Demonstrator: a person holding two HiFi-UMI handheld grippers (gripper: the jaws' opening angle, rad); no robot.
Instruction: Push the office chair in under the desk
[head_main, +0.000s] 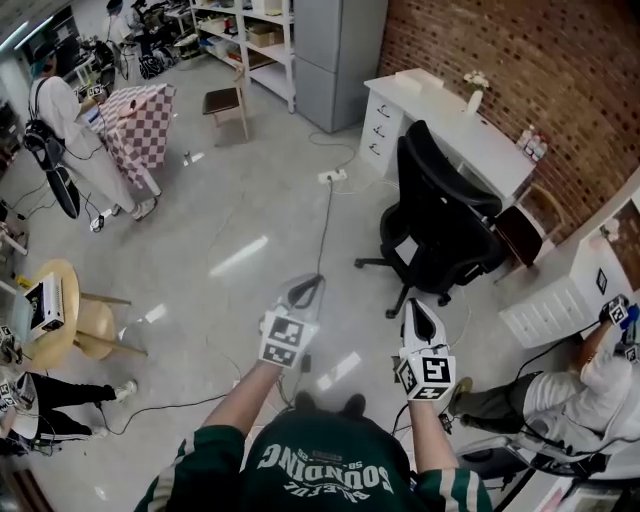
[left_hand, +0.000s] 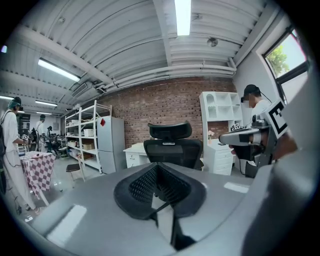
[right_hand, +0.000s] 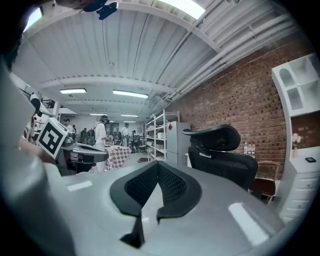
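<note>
The black office chair (head_main: 440, 225) stands on the floor a little out from the white desk (head_main: 450, 125) by the brick wall, its backrest turned toward me. Both grippers are held out in front of me, short of the chair and touching nothing. My left gripper (head_main: 303, 290) is shut and empty, level with the chair's left side. My right gripper (head_main: 418, 312) is shut and empty too, close to the chair's wheeled base. In the left gripper view the chair (left_hand: 172, 147) is straight ahead beyond the closed jaws. In the right gripper view the chair (right_hand: 222, 150) sits to the right.
A white drawer unit (head_main: 560, 290) flanks the chair's right, with a wooden chair (head_main: 540, 215) behind it. A power strip (head_main: 332, 176) and its cable run across the floor left of the chair. A person (head_main: 590, 370) sits at the right. A round wooden table (head_main: 60, 310) stands far left.
</note>
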